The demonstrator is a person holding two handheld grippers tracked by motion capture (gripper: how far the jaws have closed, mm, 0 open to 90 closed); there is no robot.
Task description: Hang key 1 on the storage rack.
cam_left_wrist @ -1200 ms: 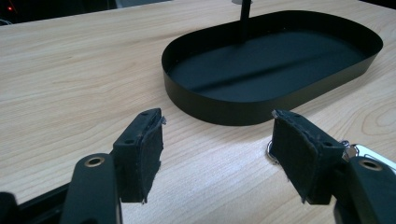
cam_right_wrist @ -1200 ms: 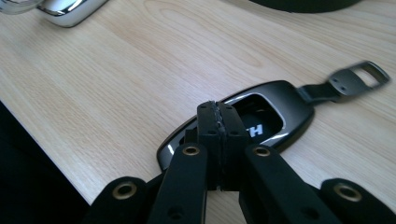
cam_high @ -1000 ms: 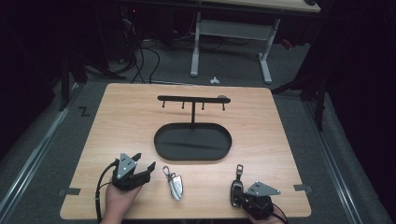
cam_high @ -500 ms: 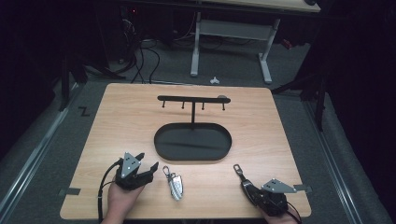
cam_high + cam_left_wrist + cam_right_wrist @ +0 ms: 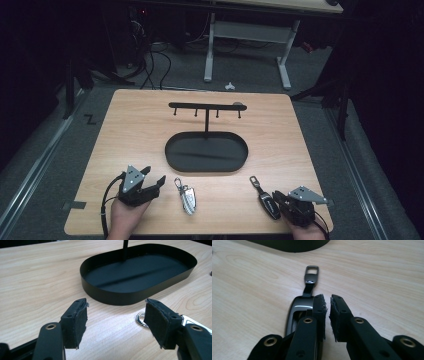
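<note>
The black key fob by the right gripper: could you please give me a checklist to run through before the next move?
1. Right gripper wide enough to grab: its jaws have just been opening, the gap is narrow, nothing between them. Not ok.
2. Black key fob between the jaws: it lies beside them, partly under one. Not ok.
3. Left gripper open and empty. Ok.
4. Silver key fob flat on the table, untouched. Ok.
5. Tray empty. Ok.
6. Hooks above the tray bare. Ok.
</note>
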